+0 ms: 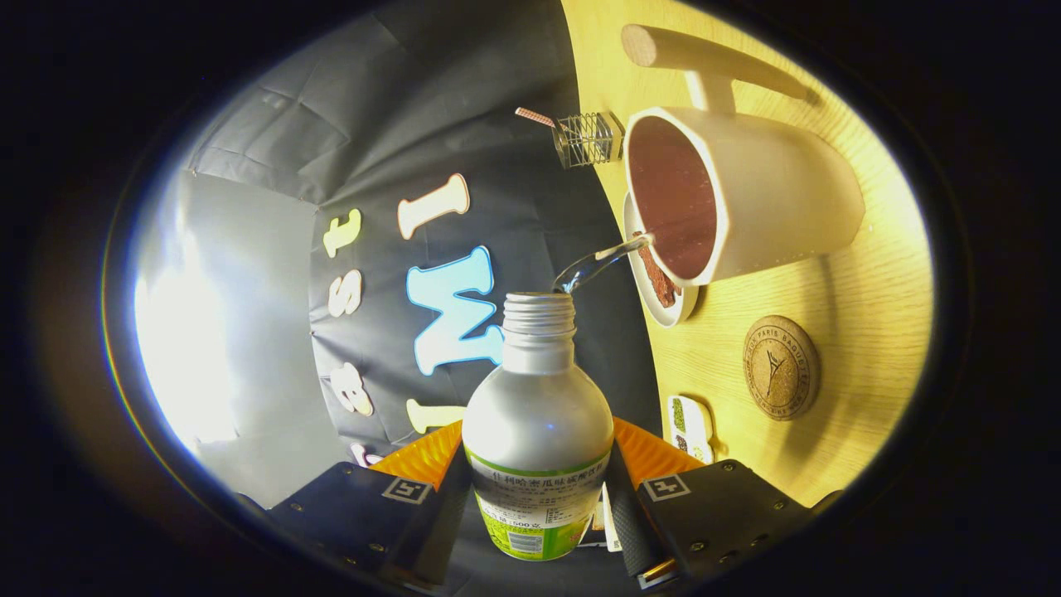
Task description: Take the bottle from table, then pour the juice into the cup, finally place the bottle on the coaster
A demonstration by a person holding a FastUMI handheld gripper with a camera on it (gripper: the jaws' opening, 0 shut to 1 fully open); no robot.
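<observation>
Pouring from the bottle (537, 423) is under way: a clear stream (598, 264) arcs from its open threaded neck into the mouth of the white cup (738, 195). The gripper (537, 489) is clenched on the bottle, one finger pressed to each side of the lower body near the green label, so the bottle sits squarely between the fingers with its neck pointing away from them. The whole view is rolled over, so the wooden table (870, 332) rises on the right like a wall. The cup lies just beyond the bottle's mouth, to its right, its dark reddish inside facing the stream. A long wooden handle (704, 58) sticks out past the cup's far side. Just under the cup's rim is a small white dish (663, 303) with something brown in it. Nearer, apart from the cup, a round cork coaster (782, 366) lies bare on the table. A small wire holder (587, 139) stands at the table's far edge, and a small white packet (690, 427) lies close to the right finger.
</observation>
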